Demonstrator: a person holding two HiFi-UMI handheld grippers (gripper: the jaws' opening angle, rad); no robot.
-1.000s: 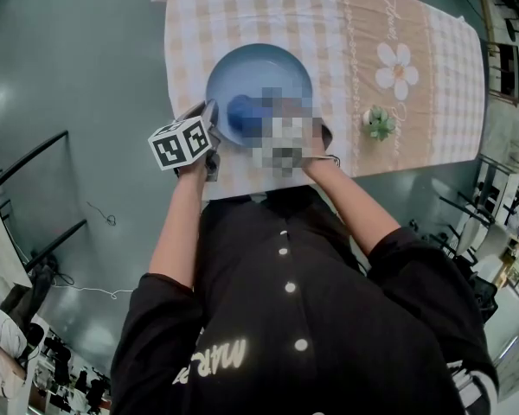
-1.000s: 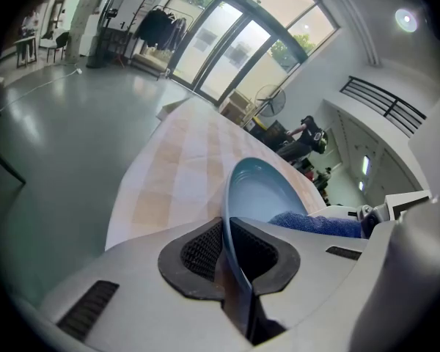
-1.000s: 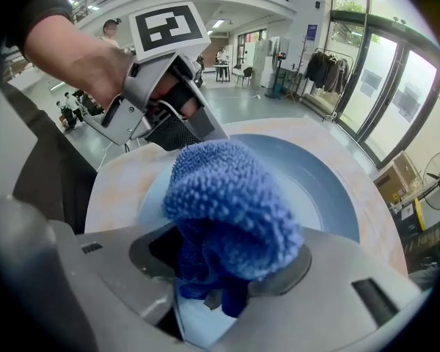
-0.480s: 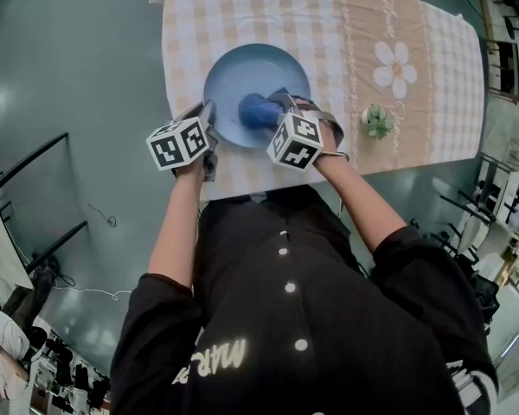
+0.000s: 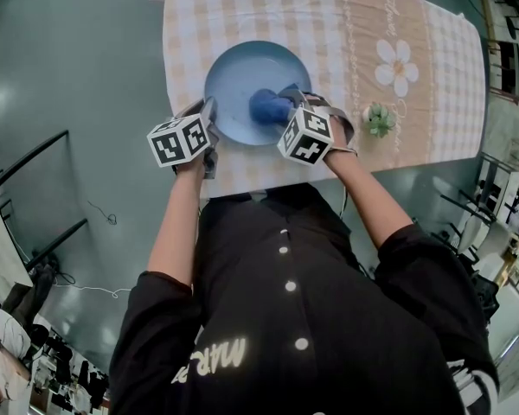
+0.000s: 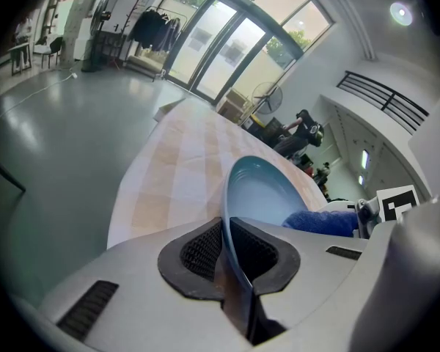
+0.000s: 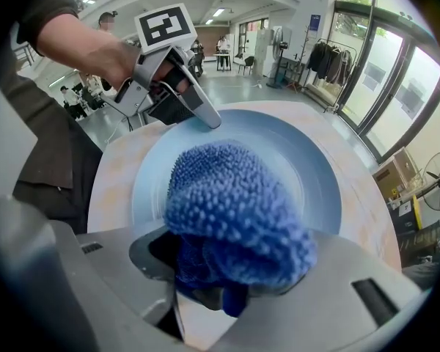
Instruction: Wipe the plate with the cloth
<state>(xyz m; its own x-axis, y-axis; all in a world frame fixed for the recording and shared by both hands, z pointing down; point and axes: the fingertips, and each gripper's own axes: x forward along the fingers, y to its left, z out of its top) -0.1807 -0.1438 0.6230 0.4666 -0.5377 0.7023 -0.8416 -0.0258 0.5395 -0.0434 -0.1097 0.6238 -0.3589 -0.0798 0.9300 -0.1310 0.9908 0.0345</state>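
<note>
A light blue plate (image 5: 238, 80) lies on the checked tablecloth (image 5: 329, 24). My left gripper (image 5: 209, 121) is shut on the plate's near-left rim (image 6: 231, 229); the rim sits clamped between the black pads. My right gripper (image 5: 287, 104) is shut on a bunched dark blue nubby cloth (image 5: 266, 106), which rests on the plate's right part. In the right gripper view the cloth (image 7: 235, 215) fills the jaws and hides much of the plate (image 7: 308, 167); the left gripper (image 7: 198, 112) shows at the plate's far rim.
A small green potted plant (image 5: 380, 121) stands on the tablecloth just right of my right hand. A white flower print (image 5: 396, 66) marks the cloth's right part. The table's near edge runs below the plate; grey floor (image 5: 69, 76) lies around.
My right gripper has slid the blue cloth rightward across the plate. The left gripper and the plate have stayed in place.
</note>
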